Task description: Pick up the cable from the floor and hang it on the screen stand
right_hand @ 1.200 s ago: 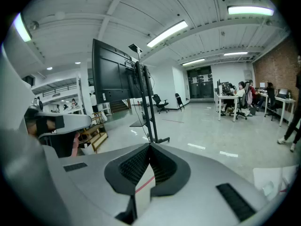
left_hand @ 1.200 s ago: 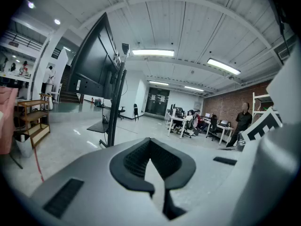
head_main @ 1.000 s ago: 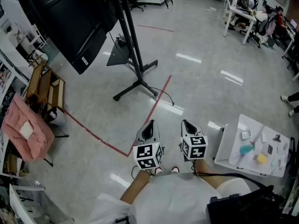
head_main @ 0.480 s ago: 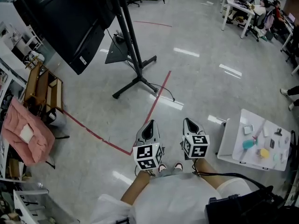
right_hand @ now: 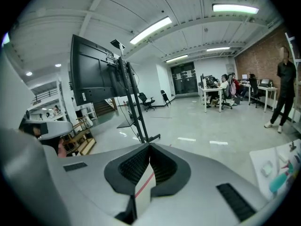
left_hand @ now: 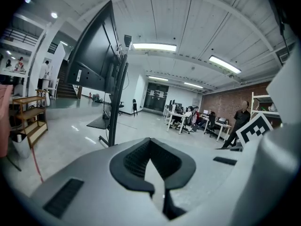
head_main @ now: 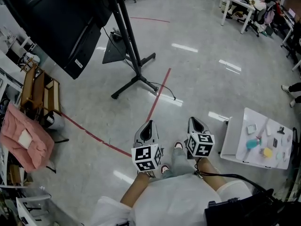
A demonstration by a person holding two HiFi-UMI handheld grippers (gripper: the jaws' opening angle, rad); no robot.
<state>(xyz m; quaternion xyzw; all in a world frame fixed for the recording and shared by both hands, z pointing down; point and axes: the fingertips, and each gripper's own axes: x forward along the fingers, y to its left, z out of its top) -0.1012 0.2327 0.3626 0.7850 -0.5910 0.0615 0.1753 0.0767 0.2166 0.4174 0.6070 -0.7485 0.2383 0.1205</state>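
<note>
A thin black cable (head_main: 168, 91) lies on the grey floor, trailing from the foot of the black screen stand (head_main: 128, 41) across a red tape line. The stand carries a big dark screen (head_main: 51, 18). It also shows in the left gripper view as the stand (left_hand: 115, 105) and in the right gripper view as the stand (right_hand: 135, 105). My left gripper (head_main: 150, 123) and right gripper (head_main: 192, 120) hang side by side in front of the person's body, well short of the cable. Both are shut with nothing between the jaws, as the left gripper (left_hand: 150, 143) and right gripper (right_hand: 149, 148) views confirm.
A red tape line (head_main: 157, 95) crosses the floor. A white table (head_main: 235, 140) with small items stands at the right. A wooden shelf (head_main: 40, 91) and pink cloth (head_main: 21, 135) stand at the left. People sit at desks (head_main: 251, 6) far back; another person (right_hand: 284, 91) stands at the right.
The person has stepped forward: a shoe now shows between the grippers. Both grippers sank slightly and stayed shut. The stand slid a little up the frame.
</note>
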